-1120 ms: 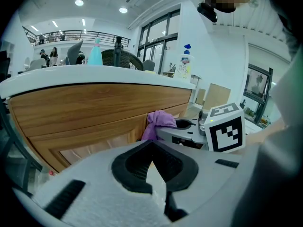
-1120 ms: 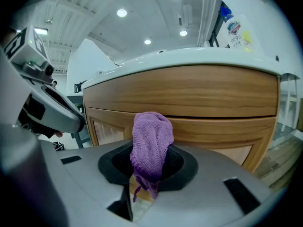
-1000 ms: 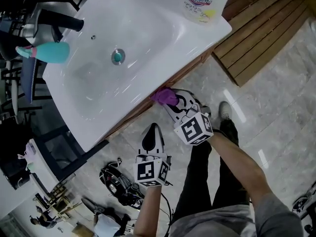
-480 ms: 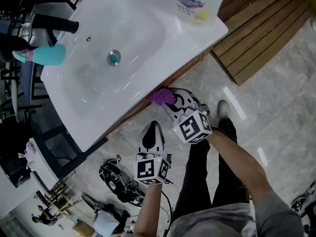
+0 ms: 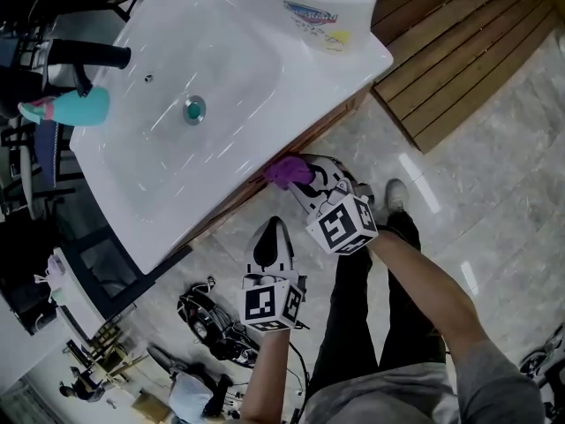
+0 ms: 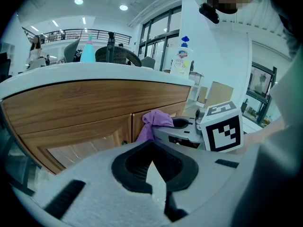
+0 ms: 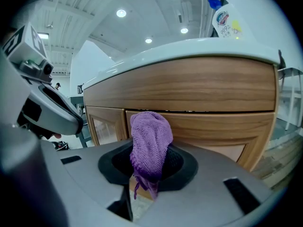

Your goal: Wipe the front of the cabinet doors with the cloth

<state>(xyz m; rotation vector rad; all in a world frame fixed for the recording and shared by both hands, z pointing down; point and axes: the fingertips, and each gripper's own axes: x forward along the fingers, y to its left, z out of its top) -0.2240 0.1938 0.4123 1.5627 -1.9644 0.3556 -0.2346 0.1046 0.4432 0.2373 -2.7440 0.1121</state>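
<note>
Two hand-held grippers face the wooden cabinet door (image 7: 213,126): right hand-held gripper (image 5: 300,177) nearer, clamping the purple knitted cloth (image 7: 150,148) against it; left hand-held gripper (image 5: 273,230) farther back, jaws together, empty.

Purple knitted cloth (image 7: 150,148), bunched and drooping, clamped in the right tongs (image 7: 144,186), held close before the light wooden cabinet doors (image 7: 203,126) near their seam.

cloth (image 5: 287,170) in right gripper (image 5: 300,176) shifted slightly along cabinet front (image 5: 331,124), sink (image 5: 309,104) drifted left in view
</note>
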